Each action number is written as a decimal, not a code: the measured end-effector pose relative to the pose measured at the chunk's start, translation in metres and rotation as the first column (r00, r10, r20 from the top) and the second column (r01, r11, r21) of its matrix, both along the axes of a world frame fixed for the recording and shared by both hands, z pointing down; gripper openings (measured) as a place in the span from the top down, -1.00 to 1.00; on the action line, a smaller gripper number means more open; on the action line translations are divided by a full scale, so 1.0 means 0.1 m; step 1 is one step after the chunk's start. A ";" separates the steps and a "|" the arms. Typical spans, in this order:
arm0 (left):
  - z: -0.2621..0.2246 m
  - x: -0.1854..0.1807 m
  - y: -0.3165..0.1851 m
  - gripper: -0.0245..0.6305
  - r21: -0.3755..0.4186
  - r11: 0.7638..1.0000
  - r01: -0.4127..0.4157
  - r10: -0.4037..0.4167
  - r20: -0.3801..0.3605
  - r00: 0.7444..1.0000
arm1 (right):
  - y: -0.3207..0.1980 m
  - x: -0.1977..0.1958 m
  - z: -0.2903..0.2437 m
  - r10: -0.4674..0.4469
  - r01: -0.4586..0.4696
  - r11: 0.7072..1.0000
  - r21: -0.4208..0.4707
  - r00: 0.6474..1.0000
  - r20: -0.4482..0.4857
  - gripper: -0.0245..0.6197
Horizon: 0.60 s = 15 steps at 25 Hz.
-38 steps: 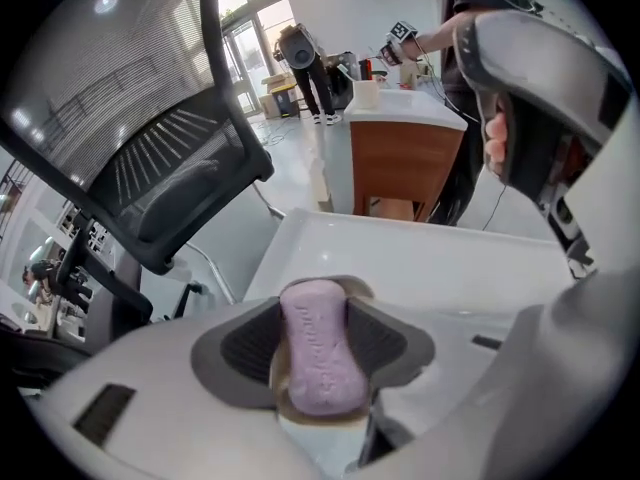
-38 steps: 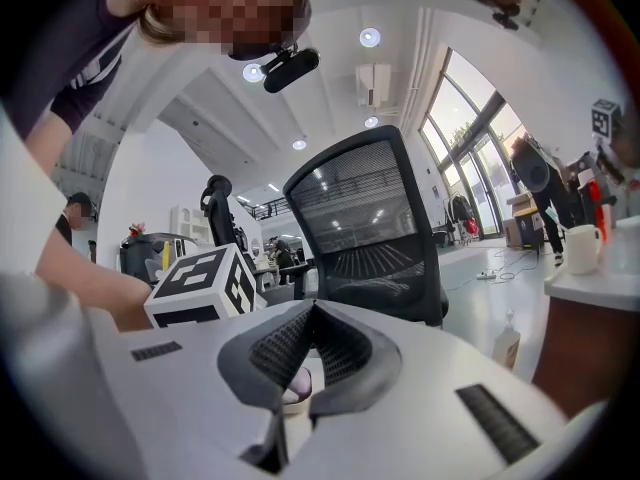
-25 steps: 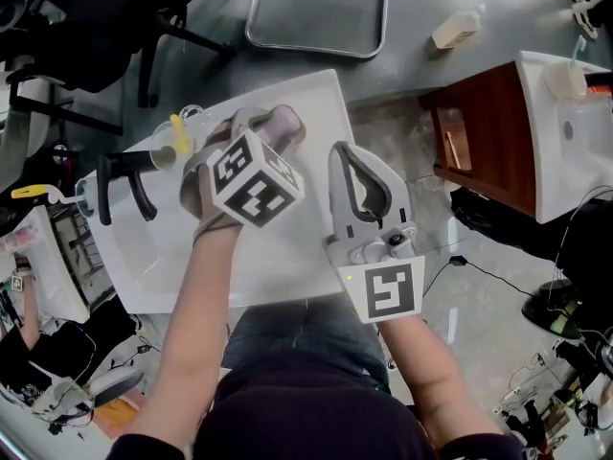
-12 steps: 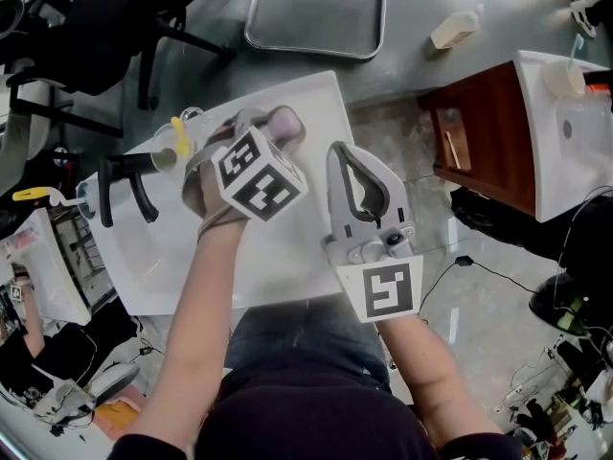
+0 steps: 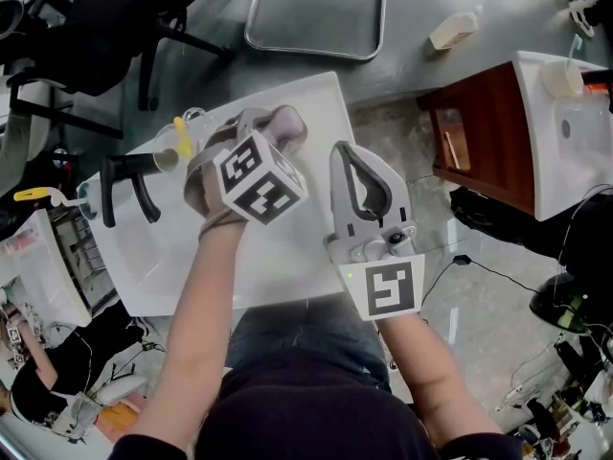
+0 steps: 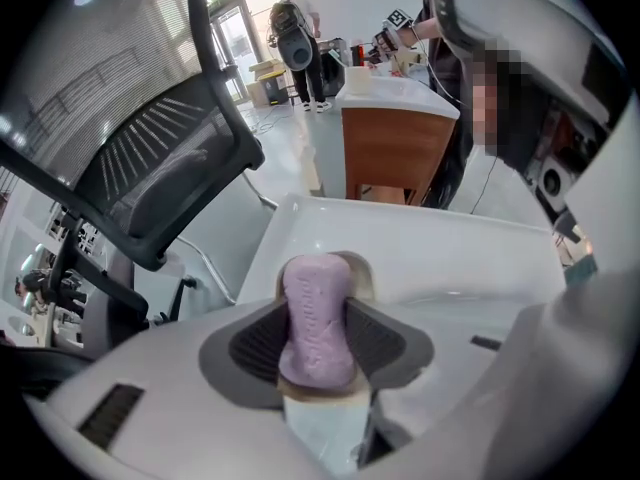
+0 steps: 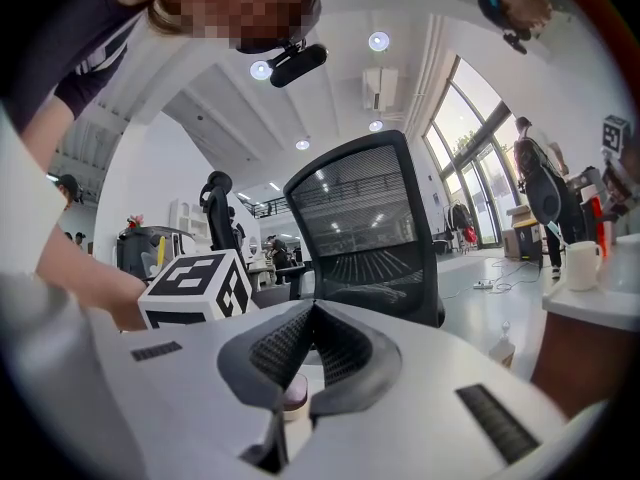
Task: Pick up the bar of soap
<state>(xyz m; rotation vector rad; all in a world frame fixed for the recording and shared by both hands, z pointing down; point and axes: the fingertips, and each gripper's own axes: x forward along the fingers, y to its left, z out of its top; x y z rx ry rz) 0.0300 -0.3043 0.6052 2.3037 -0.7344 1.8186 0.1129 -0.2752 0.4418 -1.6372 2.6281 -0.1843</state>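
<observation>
A purple bar of soap (image 6: 312, 298) lies on a beige soap dish (image 6: 362, 273) at the far edge of a white basin top (image 5: 287, 257). My left gripper (image 6: 318, 353) points steeply down over it. Its jaws have just been closing, the soap stands between them, and both dark pads (image 6: 255, 343) touch its sides. From the head view the soap (image 5: 290, 121) shows just beyond the left gripper (image 5: 273, 127) and its marker cube. My right gripper (image 5: 342, 151) hovers level to the right of the soap, jaws shut and empty, as the right gripper (image 7: 312, 313) view also shows.
A black faucet (image 5: 129, 185) and a yellow-topped item (image 5: 179, 134) stand on the basin's left side. An office chair (image 5: 316, 12) stands beyond the basin. A wooden cabinet (image 5: 488, 132) carrying another white sink is at the right, with a small bottle (image 5: 455, 29) on the floor.
The left gripper's marker cube has turned slightly over the soap. The soap stays on its dish, and the right gripper has kept still.
</observation>
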 end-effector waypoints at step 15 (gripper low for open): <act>-0.64 0.07 0.01 0.39 0.253 0.965 0.066 -0.025 -0.160 0.987 | 0.08 0.04 -0.22 0.040 -0.040 0.999 0.020 0.999 -0.021 0.88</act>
